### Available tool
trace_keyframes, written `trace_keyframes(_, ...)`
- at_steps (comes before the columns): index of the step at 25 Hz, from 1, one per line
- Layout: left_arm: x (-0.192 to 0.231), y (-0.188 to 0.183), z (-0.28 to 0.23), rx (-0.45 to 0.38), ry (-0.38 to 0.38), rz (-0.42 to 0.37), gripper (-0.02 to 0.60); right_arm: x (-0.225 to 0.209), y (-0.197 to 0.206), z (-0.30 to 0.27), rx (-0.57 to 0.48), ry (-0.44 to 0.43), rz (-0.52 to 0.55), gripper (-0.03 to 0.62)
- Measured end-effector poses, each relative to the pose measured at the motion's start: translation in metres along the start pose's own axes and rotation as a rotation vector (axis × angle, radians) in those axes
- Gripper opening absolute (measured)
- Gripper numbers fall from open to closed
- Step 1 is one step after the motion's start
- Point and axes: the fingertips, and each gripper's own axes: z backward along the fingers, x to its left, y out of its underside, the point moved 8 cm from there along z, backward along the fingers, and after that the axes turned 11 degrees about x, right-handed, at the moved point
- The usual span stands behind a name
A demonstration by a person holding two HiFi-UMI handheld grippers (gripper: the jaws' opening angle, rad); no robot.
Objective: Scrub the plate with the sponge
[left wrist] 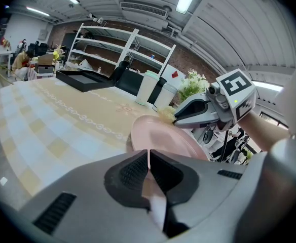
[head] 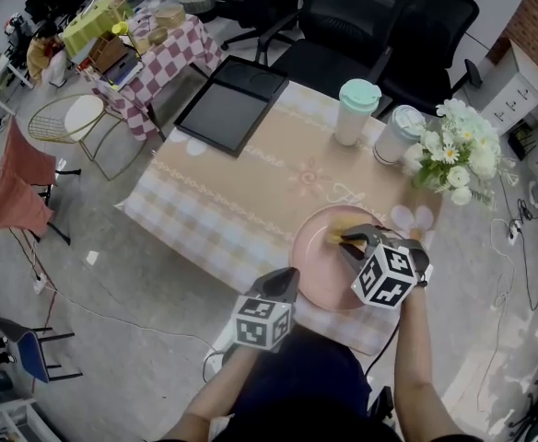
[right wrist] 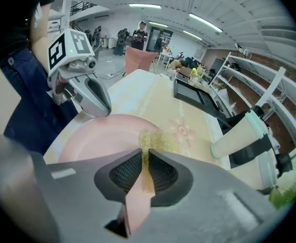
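Note:
A pink plate (head: 322,258) lies near the table's front edge. My left gripper (head: 288,282) is shut on its near rim; in the left gripper view the plate (left wrist: 160,135) runs out from between the closed jaws. My right gripper (head: 346,240) is over the plate's far part, shut on a yellow sponge (head: 335,238). In the right gripper view the sponge (right wrist: 157,140) sticks out past the jaws and rests on the plate (right wrist: 100,138), with the left gripper (right wrist: 105,110) at the plate's left rim. The left gripper view shows the sponge (left wrist: 165,114) at the right gripper's tip (left wrist: 174,120).
A black tray (head: 228,104) sits at the table's far left corner. A mint-lidded cup (head: 355,110), a grey tumbler (head: 396,134) and white flowers (head: 453,155) stand along the far right. Office chairs (head: 361,17) are behind the table.

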Motion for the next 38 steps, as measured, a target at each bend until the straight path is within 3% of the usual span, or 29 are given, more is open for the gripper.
trace_keyframes(6,0.000,0.000,-0.001,0.001,-0.001,0.001,0.021,-0.008,0.002,-0.013,0.007,0.113,0.030,0.041)
trace_keyframes(14,0.000,0.000,0.000,0.003,-0.008,0.001,0.021,-0.013,0.008,-0.028,0.031,0.167,0.054,0.041)
trace_keyframes(38,-0.001,0.000,0.000,0.001,-0.008,-0.010,0.021,-0.027,0.015,-0.068,0.128,0.085,0.047,0.041)
